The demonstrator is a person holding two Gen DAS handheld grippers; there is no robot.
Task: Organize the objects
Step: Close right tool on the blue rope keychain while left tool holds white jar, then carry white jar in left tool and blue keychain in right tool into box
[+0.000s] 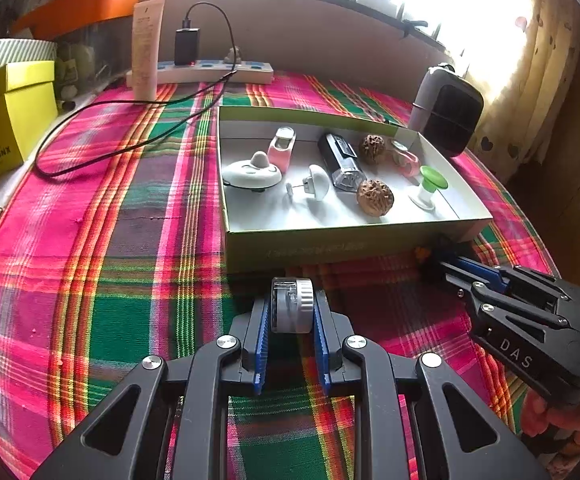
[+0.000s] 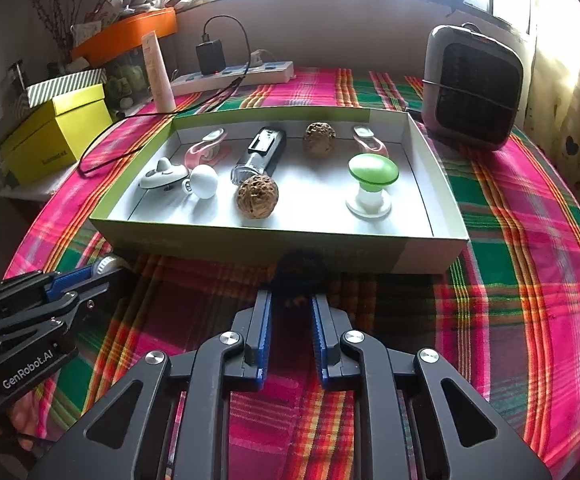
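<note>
A shallow green-sided cardboard tray (image 1: 329, 246) (image 2: 250, 246) lies on the plaid cloth. It holds two walnuts (image 1: 374, 197) (image 2: 257, 197), a black lighter-like device (image 1: 339, 160) (image 2: 264, 152), a green-topped knob (image 1: 429, 184) (image 2: 371, 178), pink and white small items. My left gripper (image 1: 291, 308) is shut on a small grey-and-white roll (image 1: 293, 305) just in front of the tray. My right gripper (image 2: 290, 300) is shut on a dark fuzzy ball with an orange spot (image 2: 299, 276) at the tray's front wall; it also shows in the left wrist view (image 1: 429, 258).
A small heater (image 2: 473, 88) stands behind the tray at right. A power strip with charger and black cable (image 1: 210, 70), a cream tube (image 1: 146, 48), a yellow box (image 1: 6, 116) and an orange-lidded bin (image 2: 130, 32) line the back left.
</note>
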